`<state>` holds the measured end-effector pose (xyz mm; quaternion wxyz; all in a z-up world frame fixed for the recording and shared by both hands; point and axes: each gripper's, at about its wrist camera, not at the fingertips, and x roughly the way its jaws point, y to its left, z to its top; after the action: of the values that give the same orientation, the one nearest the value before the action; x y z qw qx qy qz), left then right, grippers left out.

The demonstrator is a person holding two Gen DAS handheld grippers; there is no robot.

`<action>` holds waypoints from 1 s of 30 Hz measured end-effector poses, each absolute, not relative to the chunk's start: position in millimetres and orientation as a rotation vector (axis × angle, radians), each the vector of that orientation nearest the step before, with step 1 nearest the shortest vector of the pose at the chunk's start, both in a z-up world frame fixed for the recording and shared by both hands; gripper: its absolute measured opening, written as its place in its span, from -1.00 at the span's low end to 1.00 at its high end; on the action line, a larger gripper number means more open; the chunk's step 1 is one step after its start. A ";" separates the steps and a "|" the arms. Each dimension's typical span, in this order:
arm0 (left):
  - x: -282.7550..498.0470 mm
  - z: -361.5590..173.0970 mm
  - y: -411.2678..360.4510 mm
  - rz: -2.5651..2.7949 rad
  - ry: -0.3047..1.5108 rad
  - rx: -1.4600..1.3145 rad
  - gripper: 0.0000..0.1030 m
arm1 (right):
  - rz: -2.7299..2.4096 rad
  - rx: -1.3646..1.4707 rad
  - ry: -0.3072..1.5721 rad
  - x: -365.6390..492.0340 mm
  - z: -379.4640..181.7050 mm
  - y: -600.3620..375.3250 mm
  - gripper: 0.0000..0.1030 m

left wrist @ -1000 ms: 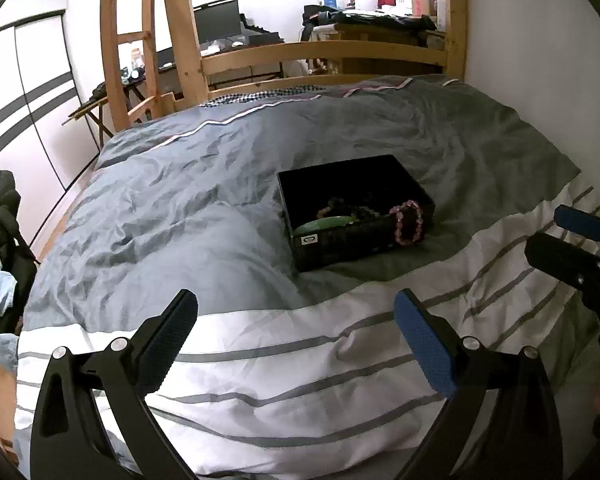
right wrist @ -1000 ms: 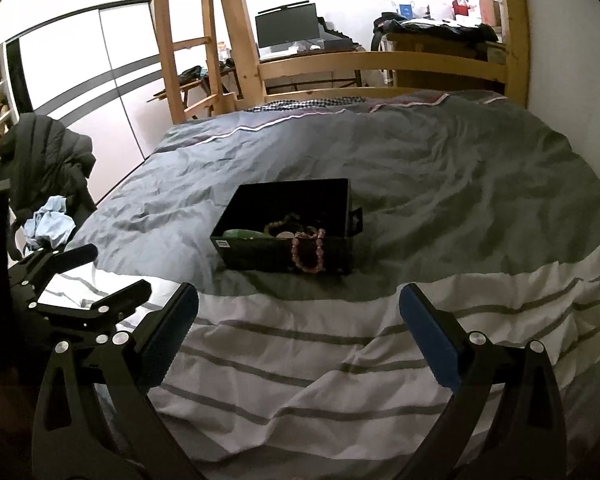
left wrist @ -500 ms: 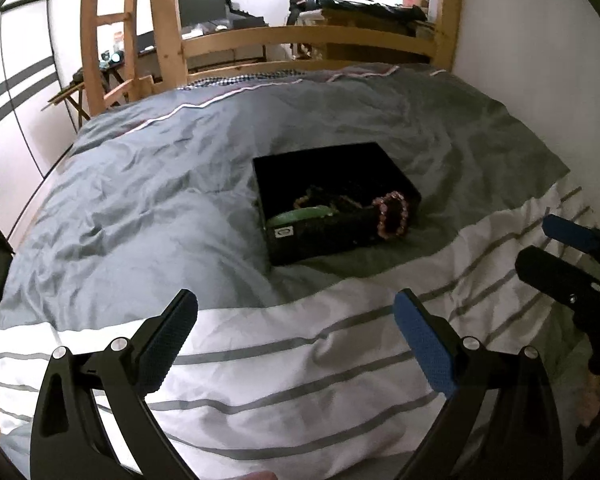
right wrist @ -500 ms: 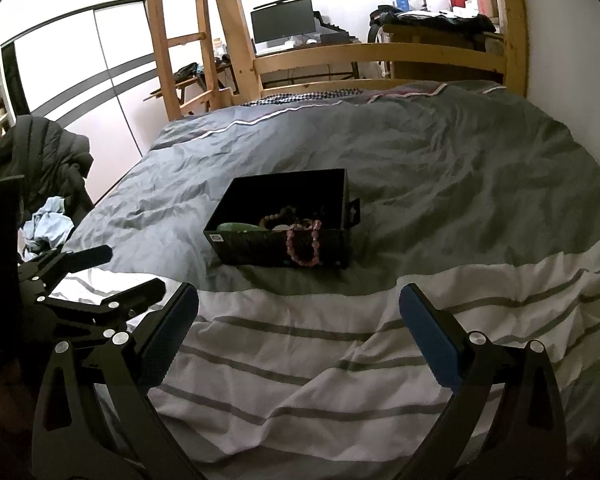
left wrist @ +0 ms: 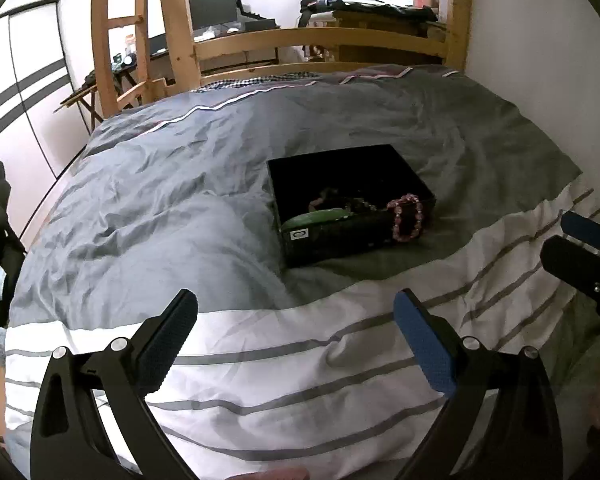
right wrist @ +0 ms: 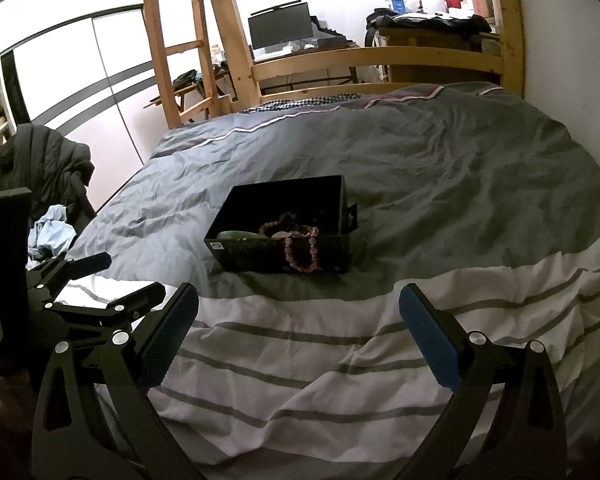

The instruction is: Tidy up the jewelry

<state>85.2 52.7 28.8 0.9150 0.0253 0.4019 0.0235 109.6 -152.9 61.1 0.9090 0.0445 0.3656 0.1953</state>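
A black open box sits on the bed's grey duvet. A pink bead bracelet hangs over its near wall. Inside lie a green bangle and a brown bead string. My left gripper is open and empty, hovering over the white striped part of the duvet, short of the box. My right gripper is open and empty too, also short of the box. It also shows at the right edge of the left wrist view.
The rumpled duvet covers the whole bed. A wooden bed frame and ladder stand at the far end, with a desk and monitor behind. A white wall runs along the right. A dark jacket hangs at the left.
Both grippers have shifted slightly; the box has drifted a little in both views. Both jaws stay open and empty. The jewelry has not moved.
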 end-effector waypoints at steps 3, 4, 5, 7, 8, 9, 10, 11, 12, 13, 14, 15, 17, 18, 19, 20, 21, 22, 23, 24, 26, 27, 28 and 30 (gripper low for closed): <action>83.4 28.1 47.7 0.035 0.824 0.071 0.88 | 0.402 0.091 0.755 109.7 61.5 -152.7 0.93; 82.8 27.6 46.3 0.032 0.822 0.076 0.88 | 0.402 0.092 0.754 109.6 61.6 -152.9 0.93; 82.6 27.1 44.8 0.029 0.822 0.082 0.88 | 0.401 0.093 0.752 109.6 61.7 -152.8 0.93; 83.3 26.0 43.4 0.025 0.826 0.088 0.88 | 0.398 0.093 0.748 109.9 61.6 -153.6 0.93; 84.0 25.6 43.1 0.023 0.829 0.089 0.88 | 0.397 0.094 0.748 110.0 61.6 -154.1 0.93; 84.5 25.4 42.8 0.022 0.831 0.089 0.88 | 0.396 0.096 0.748 110.1 61.1 -154.9 0.93; 85.0 25.0 42.4 0.021 0.833 0.089 0.88 | 0.394 0.099 0.749 110.5 60.6 -155.5 0.93; 84.7 25.4 42.7 0.021 0.832 0.089 0.88 | 0.393 0.101 0.750 110.8 60.3 -155.8 0.93; 84.8 25.5 42.7 0.023 0.832 0.090 0.88 | 0.393 0.100 0.752 111.2 60.2 -155.9 0.93; 84.9 25.5 42.8 0.024 0.831 0.090 0.88 | 0.393 0.100 0.753 111.3 60.1 -155.8 0.93; 84.8 25.9 43.1 0.024 0.830 0.088 0.88 | 0.393 0.101 0.753 110.9 60.8 -155.7 0.93; 85.0 25.8 43.3 0.026 0.830 0.087 0.88 | 0.395 0.101 0.753 111.0 60.8 -155.8 0.93; 85.0 25.9 43.7 0.031 0.830 0.085 0.88 | 0.394 0.098 0.751 110.9 60.6 -155.6 0.93; 84.9 25.9 43.7 0.033 0.829 0.084 0.88 | 0.394 0.100 0.752 110.8 60.9 -155.8 0.93; 84.6 26.0 43.8 0.034 0.828 0.084 0.88 | 0.394 0.101 0.753 111.0 60.6 -155.7 0.93; 84.4 26.1 44.1 0.035 0.826 0.084 0.88 | 0.393 0.100 0.754 110.8 60.6 -155.6 0.93; 84.2 26.4 44.3 0.035 0.825 0.084 0.88 | 0.392 0.099 0.753 110.6 60.8 -155.6 0.93; 84.1 27.0 44.9 0.035 0.823 0.084 0.88 | 0.391 0.099 0.753 110.7 60.7 -155.6 0.93; 83.8 27.5 45.6 0.039 0.821 0.085 0.88 | 0.392 0.100 0.753 110.7 60.8 -155.8 0.93; 83.7 28.1 46.4 0.039 0.819 0.086 0.88 | 0.393 0.100 0.753 110.7 60.9 -155.8 0.93; 83.4 28.8 48.3 0.040 0.818 0.080 0.88 | 0.389 0.100 0.750 110.8 60.8 -155.9 0.93; 83.4 29.3 49.5 0.038 0.818 0.074 0.88 | 0.389 0.102 0.751 110.7 60.8 -156.2 0.93; 83.3 29.7 50.2 0.038 0.817 0.072 0.88 | 0.388 0.102 0.751 110.9 61.4 -156.3 0.93; 83.4 30.1 50.7 0.041 0.816 0.075 0.88 | 0.385 0.103 0.753 111.5 61.4 -156.9 0.93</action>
<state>83.4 50.7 30.1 0.9170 0.0366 0.3966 0.0198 111.5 -156.9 61.4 0.9107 0.0500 0.3651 0.1868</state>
